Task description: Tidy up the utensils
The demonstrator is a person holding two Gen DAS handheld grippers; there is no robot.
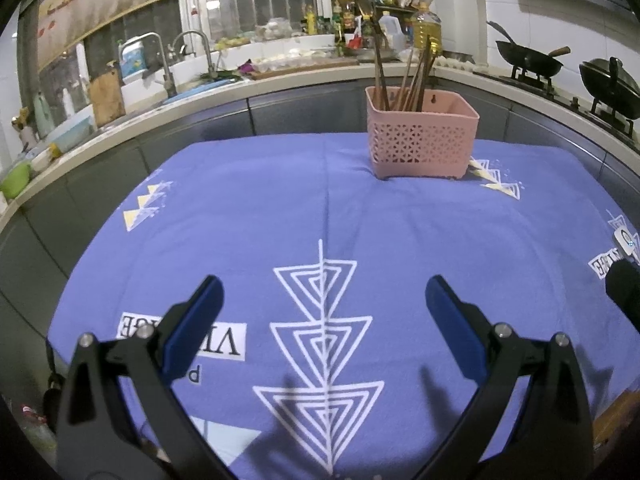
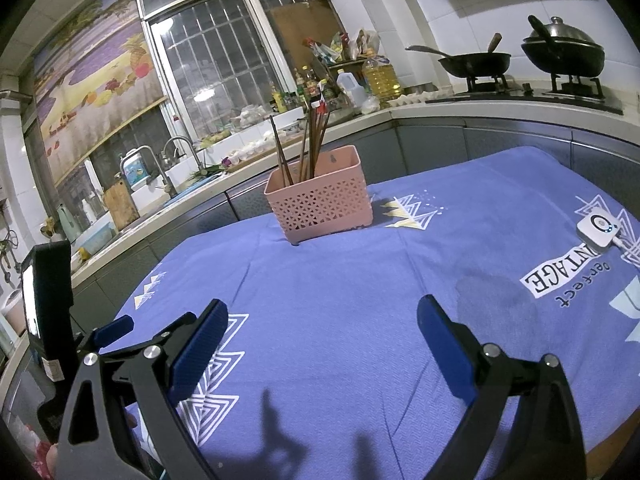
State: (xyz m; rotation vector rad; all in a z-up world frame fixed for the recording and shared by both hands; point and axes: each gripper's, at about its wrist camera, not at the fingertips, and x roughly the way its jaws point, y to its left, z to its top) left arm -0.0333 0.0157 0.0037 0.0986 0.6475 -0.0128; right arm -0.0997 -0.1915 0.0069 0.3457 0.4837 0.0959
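A pink perforated basket (image 1: 422,140) stands at the far side of the blue-clothed table (image 1: 280,208) with several brown chopsticks (image 1: 404,76) upright in it. It also shows in the right wrist view (image 2: 322,202), with the chopsticks (image 2: 308,148) leaning in it. My left gripper (image 1: 324,296) is open and empty, low over the near part of the cloth. My right gripper (image 2: 322,320) is open and empty, also well short of the basket. The left gripper's body shows at the left edge of the right wrist view (image 2: 52,304).
A small white device (image 2: 598,230) with a cable lies on the cloth at the right. A kitchen counter (image 1: 200,92) curves behind the table with a sink, taps, bottles and two woks (image 2: 516,60) on a stove.
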